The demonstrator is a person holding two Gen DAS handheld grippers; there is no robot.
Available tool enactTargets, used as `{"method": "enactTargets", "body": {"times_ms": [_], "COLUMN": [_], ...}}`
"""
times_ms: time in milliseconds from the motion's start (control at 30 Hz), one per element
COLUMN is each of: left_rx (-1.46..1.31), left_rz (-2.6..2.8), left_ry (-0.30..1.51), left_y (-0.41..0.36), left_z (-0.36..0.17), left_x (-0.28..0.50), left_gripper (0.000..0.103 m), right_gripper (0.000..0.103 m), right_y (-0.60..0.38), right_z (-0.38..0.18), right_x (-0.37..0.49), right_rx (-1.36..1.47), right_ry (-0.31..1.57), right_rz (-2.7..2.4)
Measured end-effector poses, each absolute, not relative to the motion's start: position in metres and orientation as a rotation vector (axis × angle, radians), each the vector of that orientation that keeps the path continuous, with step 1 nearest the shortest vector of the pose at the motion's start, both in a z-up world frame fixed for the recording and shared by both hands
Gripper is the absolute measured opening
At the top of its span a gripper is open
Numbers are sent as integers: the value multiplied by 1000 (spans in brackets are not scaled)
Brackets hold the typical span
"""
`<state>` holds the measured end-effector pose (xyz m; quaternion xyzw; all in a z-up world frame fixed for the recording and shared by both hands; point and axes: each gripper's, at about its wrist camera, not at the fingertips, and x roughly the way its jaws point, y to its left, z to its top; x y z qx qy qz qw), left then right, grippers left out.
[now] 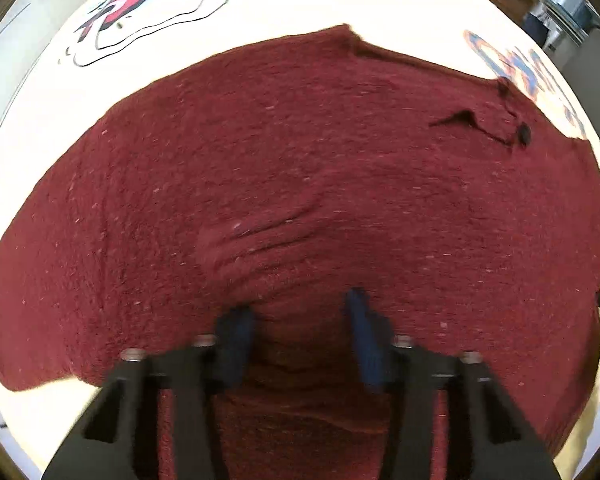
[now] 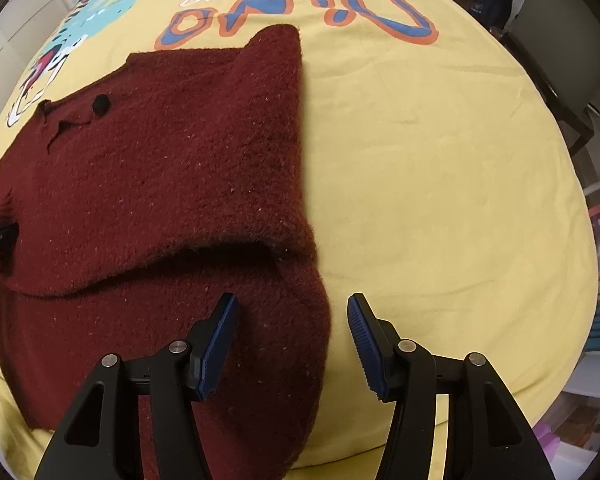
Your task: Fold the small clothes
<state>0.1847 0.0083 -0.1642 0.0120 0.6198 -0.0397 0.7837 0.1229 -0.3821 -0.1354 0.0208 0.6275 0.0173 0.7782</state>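
Your sweater [image 2: 148,184] is a thick, fuzzy maroon knit, soft and limp, so it will sag and drag instead of holding an edge. It looks heavy enough to stay put once laid down, and grippy against the yellow printed sheet [image 2: 440,184] under it. It lies spread on that sheet, ahead and to the left of your right claw [image 2: 293,344]. One side is already folded over the body, leaving a straight fold running away from the claw. A sleeve or lower flap [image 2: 276,360] runs back between and under its fingers.

Your right claw is wide apart and holds nothing. Its left finger [image 2: 218,348] sits over the maroon knit and its right finger [image 2: 366,348] over bare sheet, so the cloth edge falls between them. It is tilted downward toward the sheet from above. Take that doubled edge, not a single layer, and pinch deep, because loose knit stretches out of a shallow hold.

Your left claw [image 1: 298,328] is low over the middle of the sweater [image 1: 300,168], also parted, with its blue fingertips [image 1: 236,332] pressing at or just above the knit. Small creases fan out ahead of it. Motion blur leaves it unclear whether any cloth is caught, but the jaws are not closed.

A dark button [image 2: 101,105] and a loose thread sit near the far neckline. Keep both claws clear of them.
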Motion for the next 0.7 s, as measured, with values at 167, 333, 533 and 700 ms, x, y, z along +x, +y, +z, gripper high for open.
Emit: {"method": "enactTargets", "body": {"times_ms": [167,333,533,700], "left_rx": [55,27,49,24], "left_rz": [-103,-105,-36,-13], "left_ry": [1321,1227,1204,1234], "left_y": [-3,6,28,49], "left_z": [-157,-121,-121,-136], "left_x": [184,192,199,194], "left_gripper": [11,11,11,11], "right_gripper": [58,58,62,76], "right_y": [-381,-383,-394,-411], "right_z": [-132,-128,-115,-93], "right_x": [123,123,119,138], "right_rx": [47,59,172,158], "right_ry": [1349,1344,1344,1314], "right_rz": [43,47,91,47]}}
